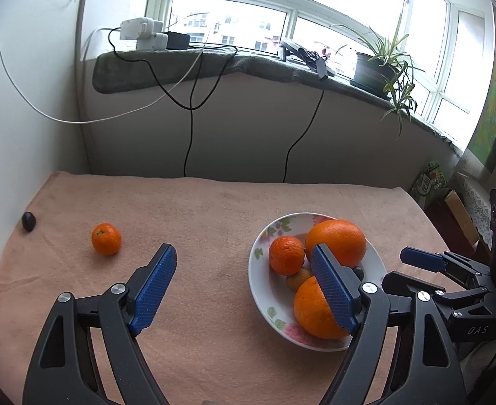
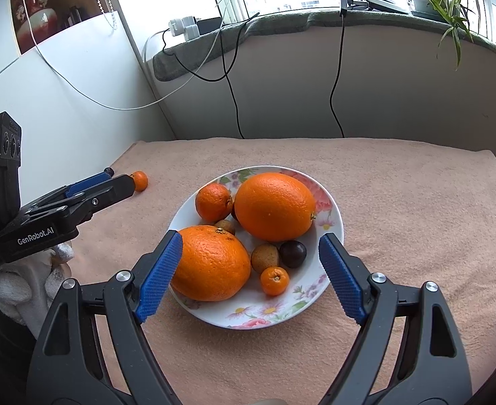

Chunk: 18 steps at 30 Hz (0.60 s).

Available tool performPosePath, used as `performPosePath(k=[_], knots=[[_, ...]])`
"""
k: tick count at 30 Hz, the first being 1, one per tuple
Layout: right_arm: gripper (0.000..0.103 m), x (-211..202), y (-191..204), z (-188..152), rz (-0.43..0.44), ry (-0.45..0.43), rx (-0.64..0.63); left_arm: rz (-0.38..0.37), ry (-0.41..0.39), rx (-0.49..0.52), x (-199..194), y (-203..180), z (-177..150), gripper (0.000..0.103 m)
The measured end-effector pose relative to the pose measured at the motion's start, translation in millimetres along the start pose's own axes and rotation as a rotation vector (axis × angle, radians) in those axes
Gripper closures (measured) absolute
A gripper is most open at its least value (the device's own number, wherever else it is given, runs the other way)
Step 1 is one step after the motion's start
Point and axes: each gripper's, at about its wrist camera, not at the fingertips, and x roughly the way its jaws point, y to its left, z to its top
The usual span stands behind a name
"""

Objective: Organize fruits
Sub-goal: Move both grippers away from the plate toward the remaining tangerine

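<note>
A white floral plate point(image 2: 328, 270) sits on the pink cloth and holds two large oranges point(image 2: 274, 206), a tangerine point(image 2: 213, 201), a tiny orange point(image 2: 274, 280), a dark plum point(image 2: 293, 253) and small brown fruits point(image 2: 264, 257). My right gripper point(image 2: 248, 263) is open and empty, hovering over the plate's near side. My left gripper point(image 1: 244, 276) is open and empty, left of the plate point(image 1: 258, 290). A loose tangerine point(image 1: 106, 239) and a dark plum point(image 1: 28, 220) lie on the cloth to its far left.
The table with the pink cloth point(image 1: 197, 209) stands against a white wall point(image 1: 18, 128). Cables point(image 1: 190, 128) hang from a grey sill point(image 1: 214, 64) with chargers and a potted plant point(image 1: 382, 64). Boxes point(image 1: 457, 209) stand beyond the table's right edge.
</note>
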Motion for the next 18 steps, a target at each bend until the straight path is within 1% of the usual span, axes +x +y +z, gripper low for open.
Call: performPosePath(k=[10,18], knots=[[0.018,4,22,17,0.024,-0.001,-0.047,0.033,-0.024,-0.025,-8,21,2,0.021],[0.018,18,49,32,0.07,0.018,-0.089,0.078,-0.042,-0.056,-15,47,2,0.021]])
